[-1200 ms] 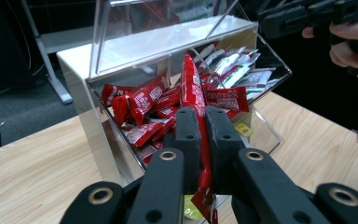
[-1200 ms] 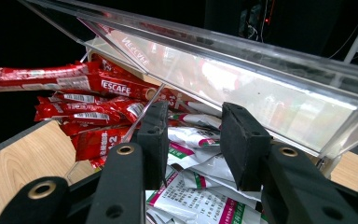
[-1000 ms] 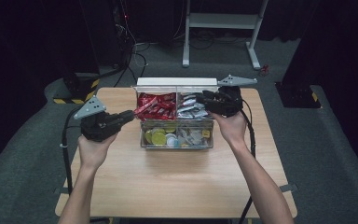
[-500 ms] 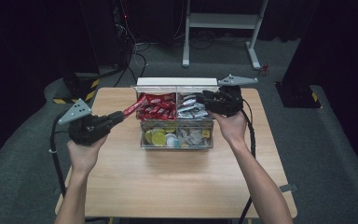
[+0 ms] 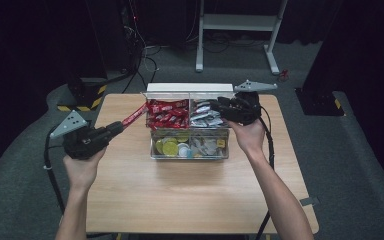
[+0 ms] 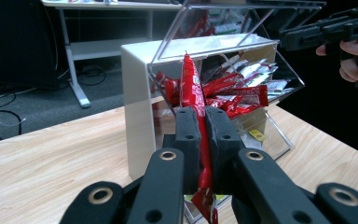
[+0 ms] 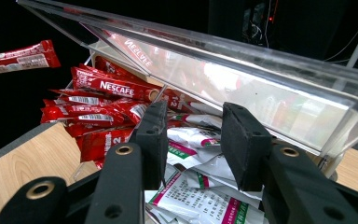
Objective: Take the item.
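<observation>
Wooden table (image 5: pixel 190 200) | left claw (image 5: pixel 116 128) grips red sachet (image 5: pixel 134 116) | right claw (image 5: pixel 219 106) open

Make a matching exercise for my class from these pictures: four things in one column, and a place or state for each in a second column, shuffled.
Things
1. red sachet
2. white sachets
3. round capsules
4. clear lid

Places or states
A. lying in the organiser's front compartment
B. raised open above the sachets
C. clamped in the left claw, outside the box
D. piled in the rear right compartment, by the right claw

Pairs: 1-C, 2-D, 3-A, 4-B
</observation>
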`<state>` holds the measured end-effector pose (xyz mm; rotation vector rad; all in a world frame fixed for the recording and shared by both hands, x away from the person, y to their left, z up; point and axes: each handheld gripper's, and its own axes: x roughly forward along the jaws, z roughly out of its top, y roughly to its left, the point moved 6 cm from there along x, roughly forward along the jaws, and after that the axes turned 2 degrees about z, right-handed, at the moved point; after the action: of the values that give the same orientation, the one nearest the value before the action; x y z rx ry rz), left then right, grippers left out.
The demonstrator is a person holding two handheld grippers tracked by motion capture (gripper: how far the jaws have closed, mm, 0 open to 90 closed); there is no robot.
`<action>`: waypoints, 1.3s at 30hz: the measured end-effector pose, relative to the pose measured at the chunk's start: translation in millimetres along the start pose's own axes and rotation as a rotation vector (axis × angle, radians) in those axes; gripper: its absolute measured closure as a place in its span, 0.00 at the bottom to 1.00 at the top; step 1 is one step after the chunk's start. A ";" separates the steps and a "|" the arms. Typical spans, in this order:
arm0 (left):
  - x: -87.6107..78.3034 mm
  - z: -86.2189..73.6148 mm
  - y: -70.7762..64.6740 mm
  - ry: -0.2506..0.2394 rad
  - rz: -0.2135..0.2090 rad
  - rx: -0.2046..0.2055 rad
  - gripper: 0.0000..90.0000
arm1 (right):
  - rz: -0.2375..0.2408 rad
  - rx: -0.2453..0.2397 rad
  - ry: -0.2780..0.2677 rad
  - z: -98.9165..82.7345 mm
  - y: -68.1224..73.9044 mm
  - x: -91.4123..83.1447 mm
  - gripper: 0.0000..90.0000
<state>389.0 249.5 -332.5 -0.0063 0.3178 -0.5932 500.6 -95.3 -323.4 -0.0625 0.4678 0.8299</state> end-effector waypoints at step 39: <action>9.0 -92.7 39.1 0.021 0.197 -0.097 0.93 | -0.010 -0.009 0.004 0.4 1.1 -0.4 0.67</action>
<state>390.0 284.9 -427.1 -0.0618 0.3628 -0.3821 499.7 -94.7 -322.7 -0.0751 0.4671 0.8223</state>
